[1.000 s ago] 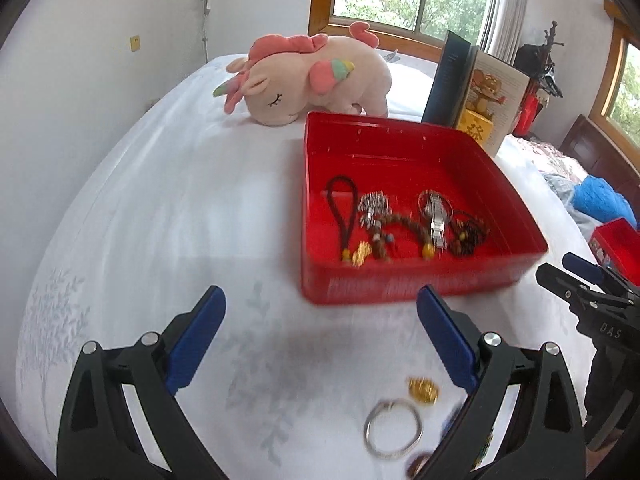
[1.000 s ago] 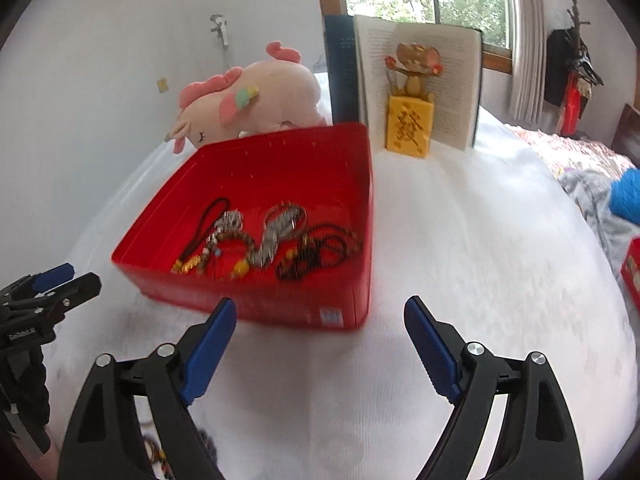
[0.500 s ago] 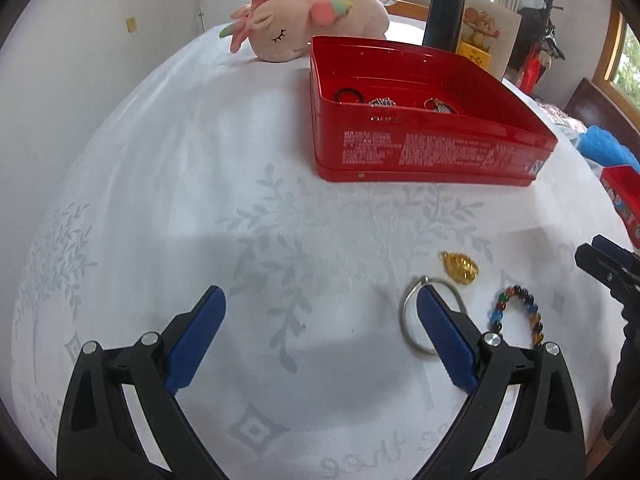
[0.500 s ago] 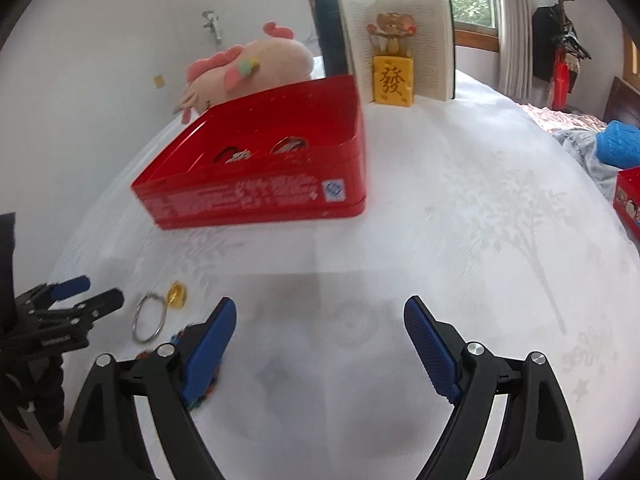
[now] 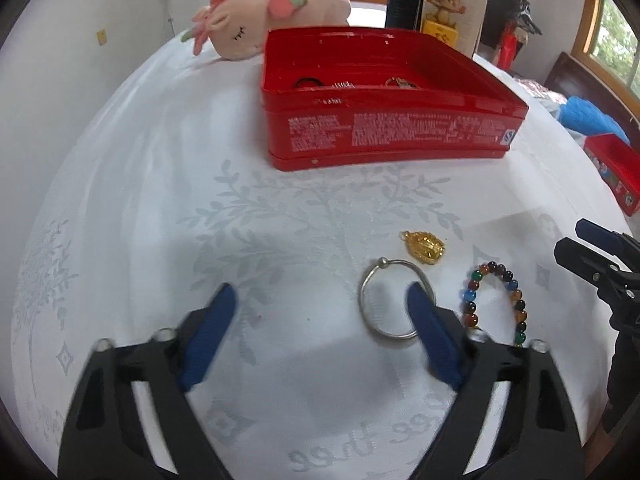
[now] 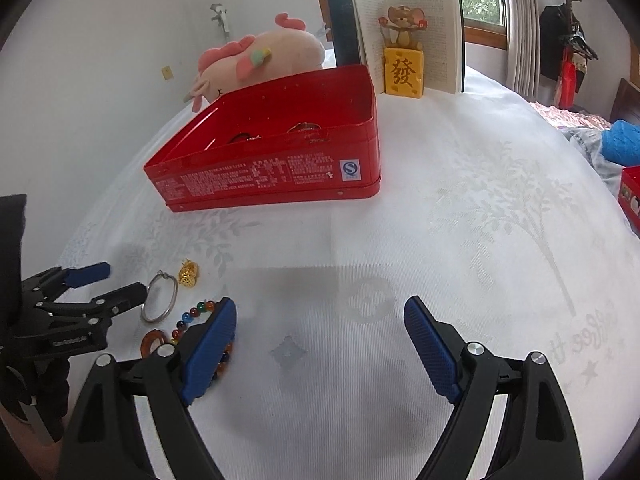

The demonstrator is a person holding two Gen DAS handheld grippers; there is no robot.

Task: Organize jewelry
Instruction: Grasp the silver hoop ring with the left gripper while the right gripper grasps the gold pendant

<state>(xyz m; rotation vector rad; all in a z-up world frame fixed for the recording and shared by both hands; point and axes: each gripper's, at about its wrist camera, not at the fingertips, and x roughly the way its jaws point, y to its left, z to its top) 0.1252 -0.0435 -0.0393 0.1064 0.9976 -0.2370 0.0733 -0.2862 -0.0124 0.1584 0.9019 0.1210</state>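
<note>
On the white cloth lie a silver bangle, a gold pendant and a coloured bead bracelet. My left gripper hovers low over the cloth with its jaws closing. Its right fingertip overlaps the bangle, and nothing is gripped. The red tin behind holds several pieces. In the right wrist view my right gripper stands open over bare cloth. To its left are the bead bracelet, an amber ring, the bangle, the pendant and the left gripper.
A pink plush toy lies behind the tin. An open book stands with a mouse figure on a yellow block. A second red box and a blue cloth sit at the far right.
Both grippers have come down from above the tin to just over the cloth. The left one has advanced to the bangle and its jaws have narrowed. The right one's jaws are unchanged.
</note>
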